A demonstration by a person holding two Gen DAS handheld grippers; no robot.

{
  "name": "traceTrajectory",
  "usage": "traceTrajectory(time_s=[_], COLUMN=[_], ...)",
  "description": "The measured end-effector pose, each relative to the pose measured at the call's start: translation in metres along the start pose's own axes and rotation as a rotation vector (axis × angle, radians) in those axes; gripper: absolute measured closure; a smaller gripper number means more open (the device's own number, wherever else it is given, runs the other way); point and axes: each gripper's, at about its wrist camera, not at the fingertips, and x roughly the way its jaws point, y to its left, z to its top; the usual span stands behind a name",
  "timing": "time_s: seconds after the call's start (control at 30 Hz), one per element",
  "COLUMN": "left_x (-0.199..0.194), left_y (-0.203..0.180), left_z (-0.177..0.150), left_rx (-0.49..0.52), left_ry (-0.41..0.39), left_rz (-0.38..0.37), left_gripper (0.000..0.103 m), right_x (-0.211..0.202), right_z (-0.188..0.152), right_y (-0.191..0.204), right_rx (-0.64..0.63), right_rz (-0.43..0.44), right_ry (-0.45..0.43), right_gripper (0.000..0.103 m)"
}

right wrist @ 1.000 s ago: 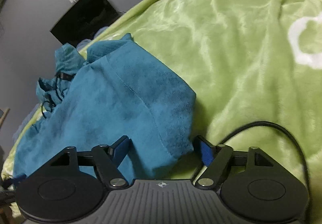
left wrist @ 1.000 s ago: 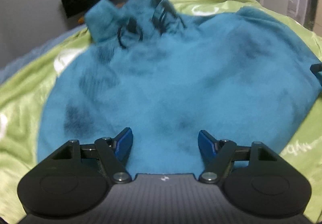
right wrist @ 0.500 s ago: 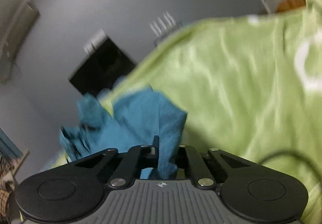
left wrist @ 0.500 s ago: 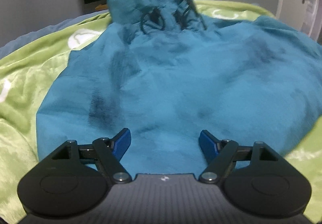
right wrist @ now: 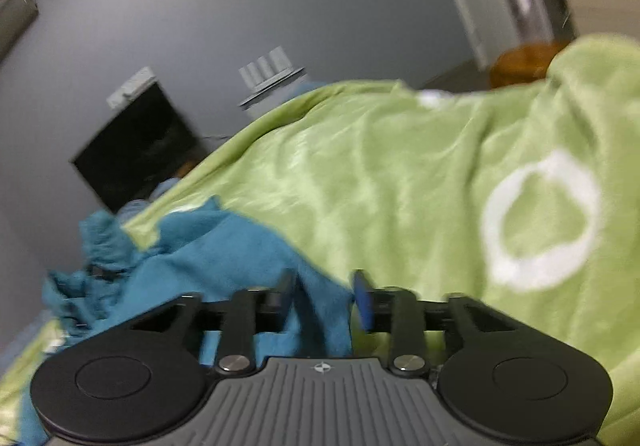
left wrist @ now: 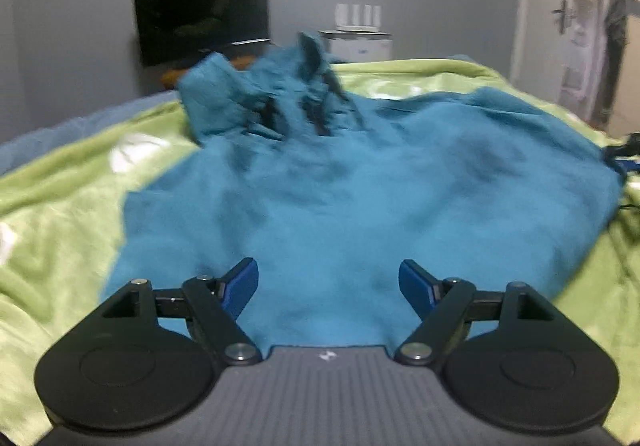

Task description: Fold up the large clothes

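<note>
A large teal hooded garment (left wrist: 360, 189) with dark drawstrings lies spread on a green blanket (left wrist: 60, 213). My left gripper (left wrist: 328, 282) is open and hovers over the garment's near hem, holding nothing. In the right wrist view my right gripper (right wrist: 324, 298) has its fingers partly apart, with a corner of the teal garment (right wrist: 224, 246) lying between them. The blue pads (right wrist: 362, 302) stand clear of the cloth on the right side. The rest of the garment bunches at the left of that view.
The green blanket (right wrist: 400, 173) with white ring marks covers the bed. A dark monitor (left wrist: 200, 21) and a white router on a cabinet (left wrist: 356, 37) stand by the grey wall. A door (left wrist: 576, 13) is at the right.
My right gripper was open, shut on the garment's corner and lifted it half a second ago; now its fingers have parted again. My left gripper stayed open and tilted up a little.
</note>
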Motion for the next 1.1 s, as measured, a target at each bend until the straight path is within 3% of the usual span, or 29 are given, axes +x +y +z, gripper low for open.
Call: traceTrajectory(time_s=[0.1,0.23,0.37,0.53,0.67,0.8,0.9,0.93,0.97,1.1], left_x=[0.013,0.040,0.068,0.090,0.092,0.075,0.079,0.083,0.087,0.085], left_y=[0.013,0.027,0.052,0.076,0.103,0.115,0.122,0.124,0.125,0.117], left_z=[0.011,0.036,0.042,0.013,0.005,0.007,0.008,0.007,0.006,0.004], left_rx=[0.022,0.031,-0.029,-0.037,-0.179,-0.255,-0.284,-0.294,-0.302,-0.270], left_ry=[0.000,-0.016,0.015,0.091,0.101,-0.006,0.013,0.042,0.072,0.109], left_rz=[0.055,0.119,0.154,0.240,0.183,0.103,0.125,0.120,0.116,0.126], left_gripper=[0.026,0.025,0.025,0.024,0.024,0.024,0.024,0.030,0.047,0.062], right_x=[-0.005,0.004,0.038,0.089,0.131,0.147,0.148,0.146,0.146,0.140], right_z=[0.005,0.007,0.005,-0.009,-0.025,-0.034,-0.040,-0.041,-0.041,-0.038], right_y=[0.022,0.072,0.114,0.156,0.179,0.191,0.191,0.189,0.188,0.185], right_rx=[-0.120,-0.353,-0.452,-0.542,-0.603,-0.579,-0.594,-0.593,-0.591,-0.568], right_rz=[-0.015,0.046,0.088,0.053,0.054,0.051,0.066,0.074,0.082,0.183], right_ry=[-0.065,-0.073,-0.011,0.080,0.154,0.155,0.138,0.138,0.143,0.168], right_gripper=[0.058,0.058,0.060,0.060,0.062,0.061,0.061,0.062,0.062,0.061])
